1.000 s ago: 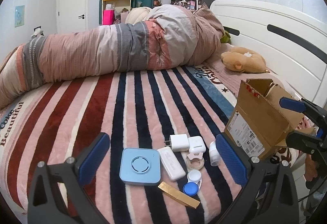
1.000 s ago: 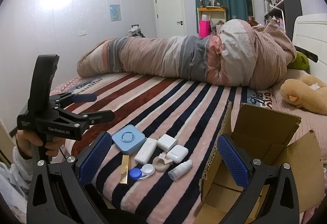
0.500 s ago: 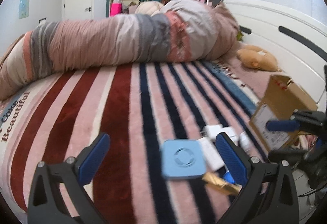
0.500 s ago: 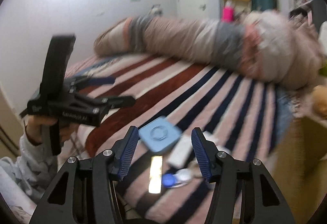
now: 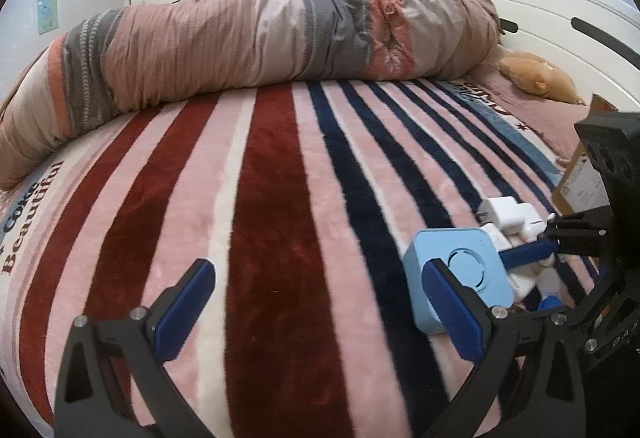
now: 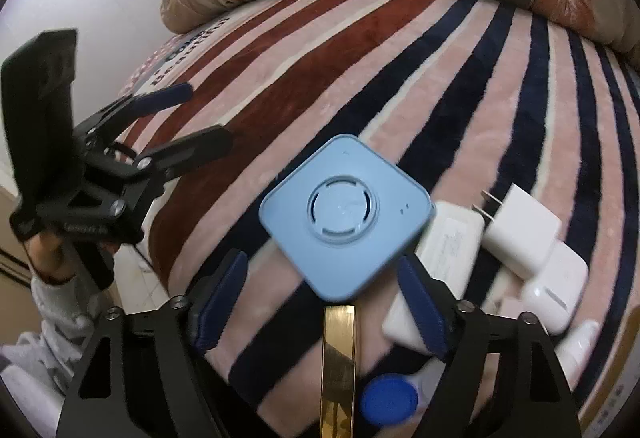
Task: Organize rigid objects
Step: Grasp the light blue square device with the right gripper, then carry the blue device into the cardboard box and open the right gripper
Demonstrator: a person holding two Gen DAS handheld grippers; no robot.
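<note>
In the left wrist view, the left gripper (image 5: 320, 302) has its fingers spread wide with nothing between them but the striped blanket (image 5: 272, 198). The blue square box (image 5: 460, 278) lies just beyond the right finger's tip, flat on the blanket, its round lid facing up and a corner turned toward the fingers. Behind it sit a white charger (image 5: 506, 216) and other small white items, partly hidden by the right gripper (image 5: 532, 254), whose blue pad reaches in over the box's far side. A cardboard box (image 5: 580, 182) shows only as an edge at the right; its inside is hidden. In the right wrist view, the right gripper (image 6: 324, 302) is partly open and holds nothing; the blue square box (image 6: 346, 216) lies just ahead of the fingertips, its near corner reaching between them. A gold bar (image 6: 339, 366) lies between the fingers, its long axis running straight along them, its far end meeting the box's corner. Right of the right finger lie a white power bank (image 6: 440, 258), the white charger (image 6: 520, 234) with its prongs pointing left, a white earbud case (image 6: 554, 286) and a blue-capped case (image 6: 386, 404). The left gripper (image 6: 200, 118) hovers open at far left.
</note>
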